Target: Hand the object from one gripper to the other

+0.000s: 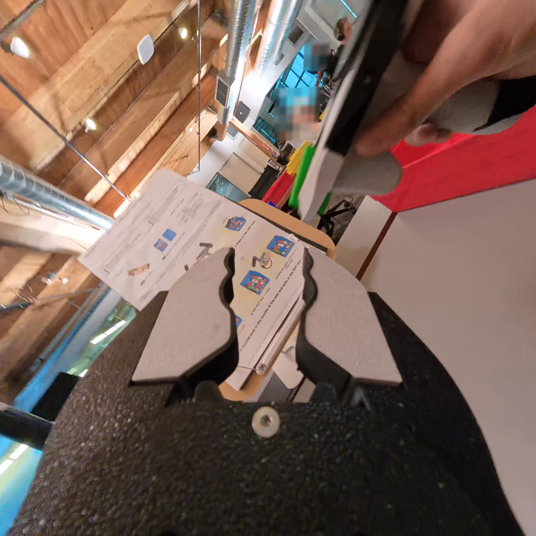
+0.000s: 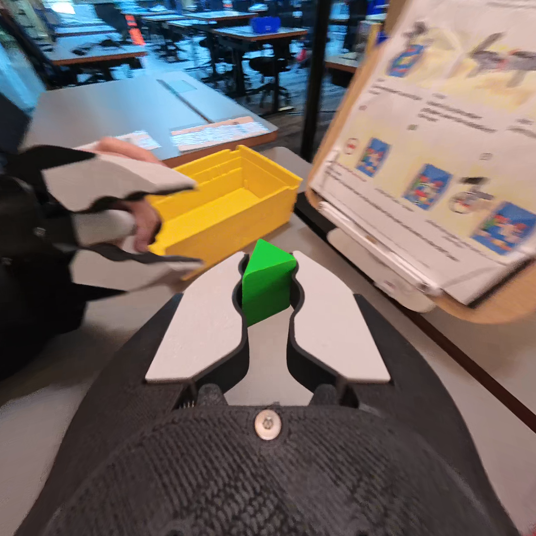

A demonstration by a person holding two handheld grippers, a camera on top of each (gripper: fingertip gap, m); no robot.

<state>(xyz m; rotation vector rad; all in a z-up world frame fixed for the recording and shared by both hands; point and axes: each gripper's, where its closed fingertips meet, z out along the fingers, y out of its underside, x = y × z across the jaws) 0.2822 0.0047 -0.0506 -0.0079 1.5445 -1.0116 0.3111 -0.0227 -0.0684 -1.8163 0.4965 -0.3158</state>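
Note:
My right gripper (image 2: 268,256) is shut on a green triangular block (image 2: 266,285). Both pads press its sides, and it is held above the grey table (image 2: 333,327). My left gripper (image 1: 268,255) is open and empty, and only a clipboard sheet shows behind its fingers. In the right wrist view the left gripper (image 2: 197,223) is at the left, held by a hand, jaws wide apart, close to the block and in front of a yellow bin (image 2: 232,232). In the left wrist view a finger (image 1: 374,177) of the right gripper shows at the upper right, under a hand; the block is hidden there.
The yellow bin stands empty on the table beyond the block. A clipboard with a printed sheet (image 2: 435,174) leans at the right; it also shows in the left wrist view (image 1: 188,232). A red surface (image 1: 464,171) lies behind the right gripper. More tables stand farther back.

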